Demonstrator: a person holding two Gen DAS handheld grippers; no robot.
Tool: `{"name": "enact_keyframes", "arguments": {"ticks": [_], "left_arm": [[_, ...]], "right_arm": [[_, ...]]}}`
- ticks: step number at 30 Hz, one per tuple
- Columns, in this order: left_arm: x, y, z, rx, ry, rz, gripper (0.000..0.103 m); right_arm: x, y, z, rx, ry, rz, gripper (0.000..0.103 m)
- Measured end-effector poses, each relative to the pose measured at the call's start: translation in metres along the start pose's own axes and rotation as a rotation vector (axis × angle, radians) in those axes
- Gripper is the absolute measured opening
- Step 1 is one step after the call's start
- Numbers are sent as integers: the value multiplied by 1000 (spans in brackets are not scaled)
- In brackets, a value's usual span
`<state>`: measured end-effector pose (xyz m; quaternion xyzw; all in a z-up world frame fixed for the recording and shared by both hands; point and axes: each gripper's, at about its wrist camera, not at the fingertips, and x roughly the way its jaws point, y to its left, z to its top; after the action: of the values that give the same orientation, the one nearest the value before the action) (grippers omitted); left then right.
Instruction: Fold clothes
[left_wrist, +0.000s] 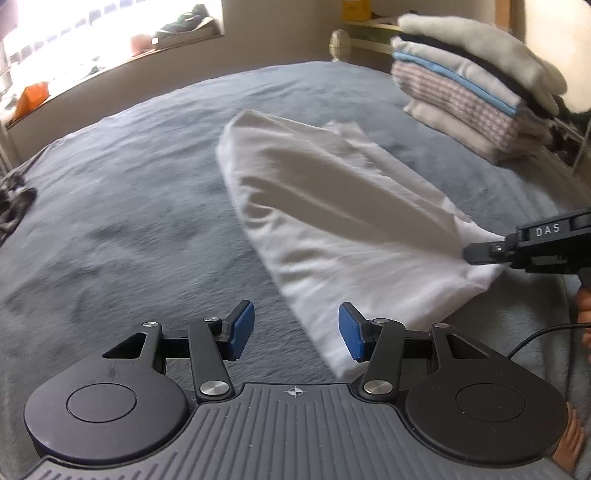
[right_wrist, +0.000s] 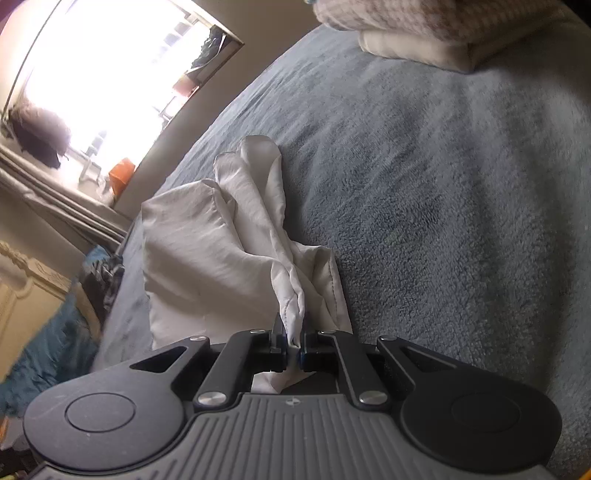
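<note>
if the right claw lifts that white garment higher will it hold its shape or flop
Likely flop: the white garment already sags and bunches into folds where the right claw pinches it. It looks thin and probably light. The fuzzy grey blanket may drag at its trailing end.

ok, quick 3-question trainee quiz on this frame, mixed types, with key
1. True or false: the left gripper is clamped on the white cotton garment.
2. What does the right gripper hold? A) grey fleece blanket B) white garment C) nothing
3. Fill in: the stack of folded clothes sits on the ____.

Key: 1 false, it is open and empty; 2 B; 3 blanket.
</note>
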<state>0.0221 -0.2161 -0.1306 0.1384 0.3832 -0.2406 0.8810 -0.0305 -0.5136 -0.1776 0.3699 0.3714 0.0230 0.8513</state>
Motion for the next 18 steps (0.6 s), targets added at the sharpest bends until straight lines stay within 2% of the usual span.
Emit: {"name": "enact_keyframes", "arguments": {"ticks": [3, 6, 11, 16, 18], "left_arm": [[14, -8, -2, 41, 35, -2, 51], [26, -5, -4, 30, 73, -9, 51], [31, 1, -6, 19, 92, -32, 54], [33, 6, -3, 11, 111, -63, 54], [35, 7, -1, 8, 118, -72, 54]], "right_arm": [[1, 3, 1, -28, 4, -18, 6], [2, 3, 3, -49, 9, -29, 6], [-10, 19, 30, -118, -2, -15, 6], [-21, 35, 56, -188, -14, -2, 16], [-26, 41, 66, -216, -18, 3, 28]]}}
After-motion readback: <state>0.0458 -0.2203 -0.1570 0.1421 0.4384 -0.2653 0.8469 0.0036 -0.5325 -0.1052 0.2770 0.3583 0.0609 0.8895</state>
